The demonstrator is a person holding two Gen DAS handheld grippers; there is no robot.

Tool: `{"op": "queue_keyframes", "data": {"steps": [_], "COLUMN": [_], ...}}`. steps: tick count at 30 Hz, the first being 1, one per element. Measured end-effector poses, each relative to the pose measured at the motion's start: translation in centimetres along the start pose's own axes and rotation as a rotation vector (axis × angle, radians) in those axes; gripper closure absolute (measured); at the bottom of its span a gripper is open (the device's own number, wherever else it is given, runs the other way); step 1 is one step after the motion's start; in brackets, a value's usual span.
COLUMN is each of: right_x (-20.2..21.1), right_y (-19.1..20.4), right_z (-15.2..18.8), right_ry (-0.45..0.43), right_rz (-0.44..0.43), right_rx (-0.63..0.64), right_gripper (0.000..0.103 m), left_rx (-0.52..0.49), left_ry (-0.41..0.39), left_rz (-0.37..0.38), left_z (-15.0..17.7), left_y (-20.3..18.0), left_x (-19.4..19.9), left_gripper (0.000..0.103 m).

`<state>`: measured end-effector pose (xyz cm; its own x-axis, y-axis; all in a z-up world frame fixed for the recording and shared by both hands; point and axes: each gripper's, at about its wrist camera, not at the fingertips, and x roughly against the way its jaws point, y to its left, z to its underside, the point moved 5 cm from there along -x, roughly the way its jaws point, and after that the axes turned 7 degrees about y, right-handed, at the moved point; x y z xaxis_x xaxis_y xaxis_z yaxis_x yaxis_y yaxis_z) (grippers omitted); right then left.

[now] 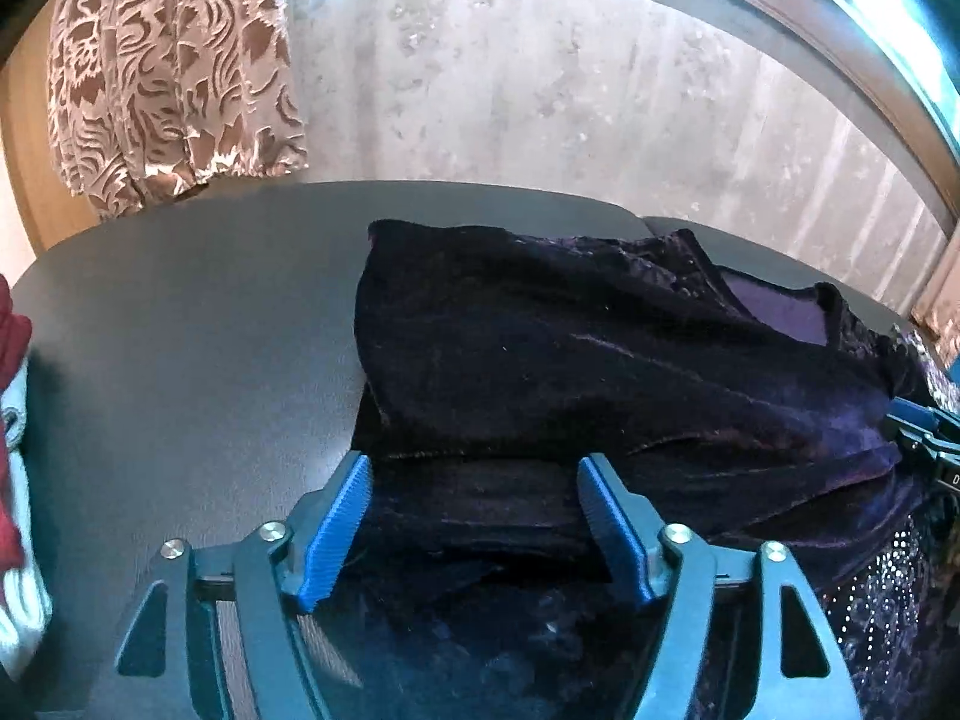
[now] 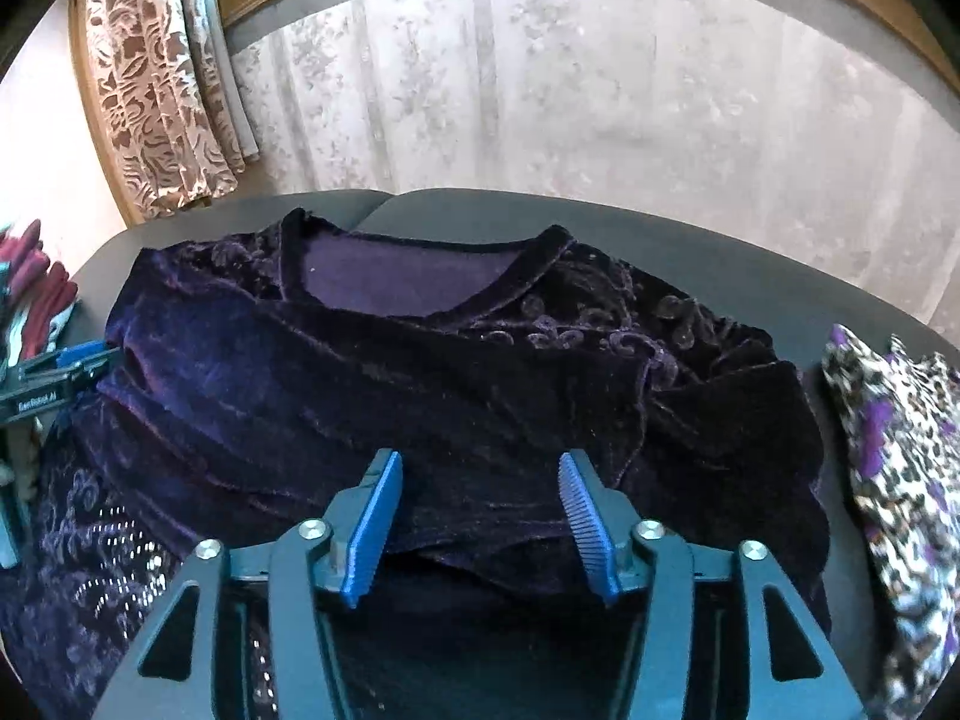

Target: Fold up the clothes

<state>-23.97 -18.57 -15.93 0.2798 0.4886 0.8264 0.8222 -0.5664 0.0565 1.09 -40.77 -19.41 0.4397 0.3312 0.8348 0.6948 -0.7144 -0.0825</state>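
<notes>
A dark purple velvet garment lies on the dark table, its neckline toward the far edge and its left part folded over the body. My left gripper hovers open over the garment's near left edge, blue pads wide apart, nothing pinched. My right gripper is open above the middle of the garment's near part, with no cloth caught between its pads. Each gripper shows at the side of the other's view: right gripper, left gripper.
A leopard-print cloth with purple patches lies at the table's right end. Red and white clothes sit at the left end. A sequined dark part of the garment hangs toward me. Patterned curtains and a sheer drape hang beyond the table.
</notes>
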Motion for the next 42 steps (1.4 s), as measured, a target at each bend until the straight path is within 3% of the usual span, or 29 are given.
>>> {"op": "queue_keyframes", "data": {"steps": [7,8,11,13,15,17,19,24,27,33,42], "right_x": [-1.9,-1.9,-0.5,1.4,4.6,7.3,9.4,13.3,15.5,15.7,15.6], "right_y": [0.5,0.5,0.3,0.2,-0.5,-1.6,-2.7,-5.6,-5.8,-1.4,1.3], "right_z": [-2.5,-2.7,-2.3,-1.5,1.0,4.2,8.1,18.7,22.4,24.4,26.7], "right_ry": [-0.014,-0.009,0.015,0.02,-0.002,-0.001,0.023,0.06,-0.004,0.008,0.002], "right_rz": [0.037,0.024,-0.021,-0.061,-0.148,-0.232,-0.286,-0.312,-0.398,-0.629,-0.684], "right_rx": [0.028,0.022,0.005,-0.013,-0.07,-0.139,-0.214,-0.425,-0.515,-0.503,-0.483], "right_gripper": [0.041,0.04,0.038,0.037,0.025,0.019,0.017,0.012,0.011,0.009,0.01], "left_rx": [0.021,0.026,0.055,0.085,0.076,0.035,0.018,0.063,0.089,0.127,0.099], "left_ry": [0.026,0.034,0.052,0.034,0.018,0.017,0.025,0.083,0.054,0.052,0.084], "left_rz": [-0.046,-0.039,0.001,0.063,0.125,0.146,0.173,0.237,0.263,0.312,0.339], "left_z": [-2.9,-2.9,-2.5,-1.3,1.1,3.9,7.1,14.2,16.7,20.0,24.8], "left_y": [0.4,0.5,1.0,1.5,1.7,2.0,2.6,4.0,4.3,4.1,3.4], "left_x": [-1.8,-1.5,-0.1,2.0,4.5,6.6,8.5,11.3,13.1,15.2,16.6], "left_gripper": [0.011,0.013,0.032,0.032,0.031,0.031,0.031,0.031,0.031,0.03,0.031]}}
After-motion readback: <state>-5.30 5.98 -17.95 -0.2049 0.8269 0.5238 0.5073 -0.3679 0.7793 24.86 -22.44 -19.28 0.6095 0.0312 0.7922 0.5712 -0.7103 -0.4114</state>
